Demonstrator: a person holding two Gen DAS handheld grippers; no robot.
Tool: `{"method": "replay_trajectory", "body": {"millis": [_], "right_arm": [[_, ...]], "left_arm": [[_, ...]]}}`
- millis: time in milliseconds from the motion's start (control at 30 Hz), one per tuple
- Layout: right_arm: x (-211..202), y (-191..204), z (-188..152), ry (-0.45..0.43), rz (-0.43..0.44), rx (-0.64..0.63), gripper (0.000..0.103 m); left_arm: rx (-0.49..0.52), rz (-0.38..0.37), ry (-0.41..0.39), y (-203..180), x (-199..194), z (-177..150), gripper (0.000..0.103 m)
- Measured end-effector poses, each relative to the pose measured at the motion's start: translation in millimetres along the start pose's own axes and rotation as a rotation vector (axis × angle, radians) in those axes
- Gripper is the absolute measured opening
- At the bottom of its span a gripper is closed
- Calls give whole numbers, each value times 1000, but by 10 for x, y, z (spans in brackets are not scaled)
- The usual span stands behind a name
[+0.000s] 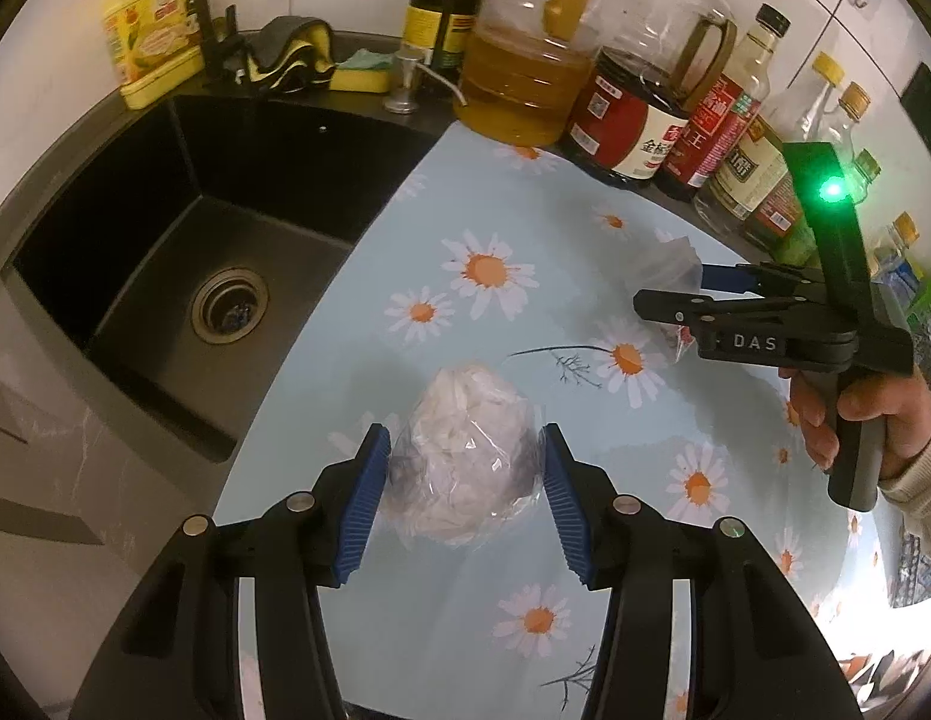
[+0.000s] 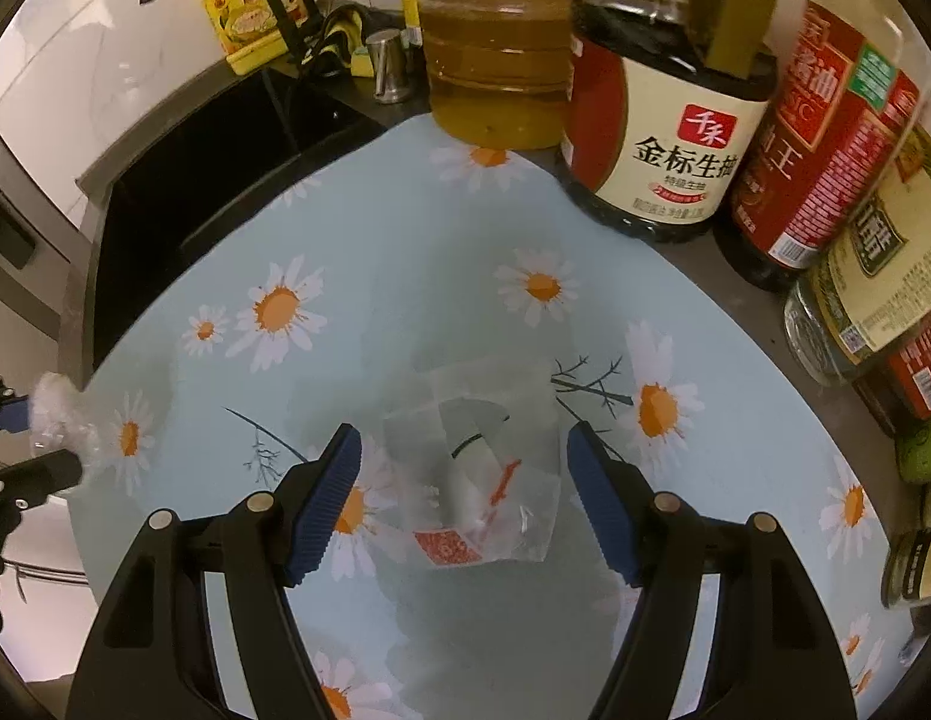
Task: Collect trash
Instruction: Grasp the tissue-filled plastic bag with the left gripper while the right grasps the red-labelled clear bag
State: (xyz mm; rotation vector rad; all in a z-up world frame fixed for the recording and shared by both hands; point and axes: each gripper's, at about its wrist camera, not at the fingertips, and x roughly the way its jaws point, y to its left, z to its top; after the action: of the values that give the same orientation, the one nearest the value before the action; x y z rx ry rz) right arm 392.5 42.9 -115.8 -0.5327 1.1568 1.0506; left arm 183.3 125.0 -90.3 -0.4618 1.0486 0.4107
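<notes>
A crumpled ball of white paper wrapped in clear plastic (image 1: pixel 465 456) lies on the daisy-print mat (image 1: pixel 513 228). My left gripper (image 1: pixel 462 450) is open with its blue pads on either side of the ball, close to touching it. A flat clear plastic wrapper with red print (image 2: pixel 474 480) lies on the mat between the open pads of my right gripper (image 2: pixel 463 450). In the left wrist view the right gripper (image 1: pixel 675 291) sits at the right over that wrapper (image 1: pixel 675 261). The ball (image 2: pixel 57 414) shows at the left edge of the right wrist view.
A black sink (image 1: pixel 183 276) with a drain lies left of the mat. Oil and sauce bottles (image 1: pixel 525 78) (image 2: pixel 663 120) line the back and right edges. A yellow detergent jug (image 1: pixel 150 24), a sponge and a cloth stand behind the sink.
</notes>
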Motion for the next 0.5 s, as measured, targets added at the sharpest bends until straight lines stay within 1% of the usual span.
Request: {"method": "replay_trajectory", "body": {"millis": [33,100,300,500], "right_arm": [[16,10,1,6,1,-1,69],[27,23,5,7,5,-9,59],[-13,64,-8,-8,14,-15,58],[-160,83,-95,-29,19,15,58]], "left_arm": [[-4,2,1,9,-8,-9,49],[-8,3,3,23,-17,-26,49],[-6,1,13,40,-14,-40,49],[15,-16,14,33,-39,-25,49]]}}
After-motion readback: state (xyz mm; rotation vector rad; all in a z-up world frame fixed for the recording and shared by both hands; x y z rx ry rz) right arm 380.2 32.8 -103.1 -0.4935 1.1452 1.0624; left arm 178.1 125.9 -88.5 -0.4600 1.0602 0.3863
